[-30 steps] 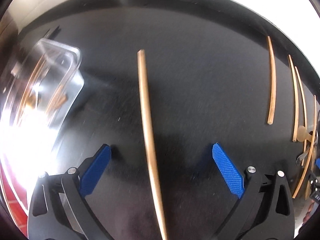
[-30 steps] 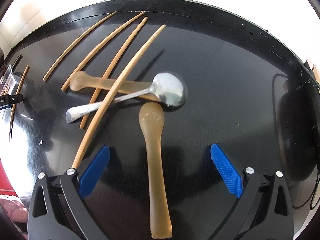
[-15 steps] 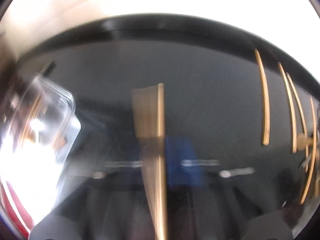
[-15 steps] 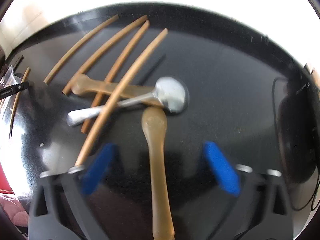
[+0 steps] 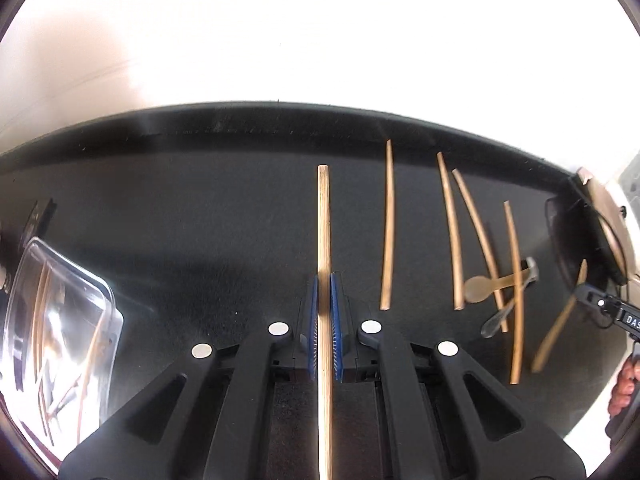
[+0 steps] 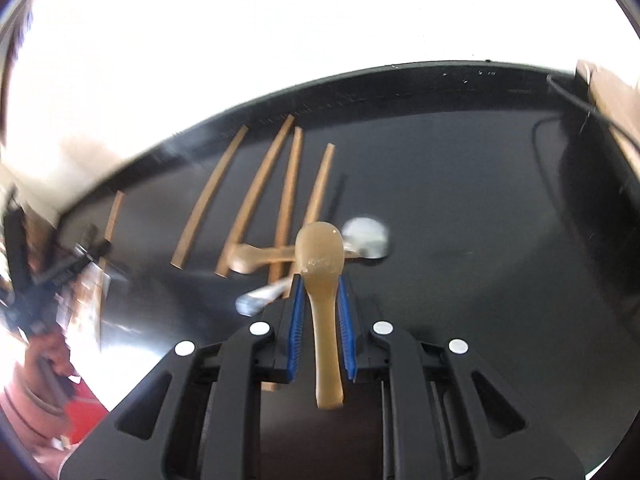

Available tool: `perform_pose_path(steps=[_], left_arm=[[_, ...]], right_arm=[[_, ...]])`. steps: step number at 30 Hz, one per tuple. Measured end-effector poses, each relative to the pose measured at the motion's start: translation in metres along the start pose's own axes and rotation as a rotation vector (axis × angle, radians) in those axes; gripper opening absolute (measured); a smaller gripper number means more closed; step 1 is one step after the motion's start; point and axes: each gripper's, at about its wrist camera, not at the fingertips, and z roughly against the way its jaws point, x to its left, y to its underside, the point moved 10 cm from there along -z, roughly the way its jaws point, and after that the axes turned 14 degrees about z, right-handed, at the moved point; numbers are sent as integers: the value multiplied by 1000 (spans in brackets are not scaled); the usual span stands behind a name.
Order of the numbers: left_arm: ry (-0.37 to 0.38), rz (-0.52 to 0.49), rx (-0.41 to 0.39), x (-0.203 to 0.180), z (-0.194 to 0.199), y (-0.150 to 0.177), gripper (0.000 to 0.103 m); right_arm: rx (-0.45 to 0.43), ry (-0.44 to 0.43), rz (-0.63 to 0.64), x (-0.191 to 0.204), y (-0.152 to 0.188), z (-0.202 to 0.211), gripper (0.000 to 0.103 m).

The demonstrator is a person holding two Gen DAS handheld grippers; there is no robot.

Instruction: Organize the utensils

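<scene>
My left gripper (image 5: 324, 280) is shut on a wooden chopstick (image 5: 323, 220) that runs straight ahead between its blue pads, lifted off the black table (image 5: 200, 200). My right gripper (image 6: 319, 280) is shut on the handle of a tan plastic spoon (image 6: 320, 252), bowl forward and raised. Several wooden chopsticks (image 6: 256, 200), a second tan spoon (image 6: 248, 258) and a metal spoon (image 6: 366, 236) lie in a pile on the table ahead of the right gripper. The pile also shows at the right of the left wrist view (image 5: 484, 240).
A clear plastic container (image 5: 60, 320) holding chopsticks and other utensils sits at the left of the left wrist view. A dark object and cable (image 6: 580, 152) lie at the table's right end. The table's far edge meets a bright wall.
Both grippers went from open above the table to shut. The left closed on the chopstick and raised it; the right closed on the tan spoon and lifted it.
</scene>
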Motion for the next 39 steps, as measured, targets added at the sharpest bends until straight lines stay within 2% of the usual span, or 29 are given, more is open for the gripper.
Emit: perform_pose_path(steps=[5,6,8,11,14,16,18,19,20,21,23,26,28,30,31,33,36,39], left_arm=[[22,-17,-22,0,18,-9,5],[26,-25,-31,2,22,-10,5],[31,-40,-45,3,28,-12,5],[47,-57,-42,13,34,-13,5],[65,-89,-29,24,39,-12,5],[76,-107,-25,41,56,-16,5],[81,-131,-20,50,61,-17,5],[85,-133,-13,55,62,-16,5],[92,-131,-3,61,65,-16,5],[100,-128,5,64,65,-15,5],[109,-131,15,72,68,-14,5],[111,-124,15,83,70,-16,5],[109,-104,13,91,71,-17,5],[103,-79,11,98,72,-18,5],[99,-59,11,103,73,-18,5],[92,-27,16,109,71,-18,5],[74,15,18,116,70,-16,5],[52,45,20,120,68,-11,5]], right_arm=[[-15,-84,-37,36,-4,-2,14],[-15,-96,-42,41,-4,-2,0],[-27,-112,-41,57,-6,-1,1],[23,-77,26,76,-3,-19,1],[86,45,-29,64,7,-47,1],[72,78,-80,66,14,-50,1],[30,136,-58,67,14,-48,4],[14,179,-26,67,14,-48,11],[20,207,-5,69,15,-49,63],[5,232,21,71,14,-50,93],[-36,260,59,71,7,-52,95],[-20,320,165,66,-4,-58,95],[5,309,294,71,-10,-69,92],[75,172,425,89,-8,-88,74],[105,126,470,96,-5,-95,69],[168,41,536,107,2,-109,49],[230,-32,602,114,11,-124,45],[247,-32,656,118,10,-134,45]])
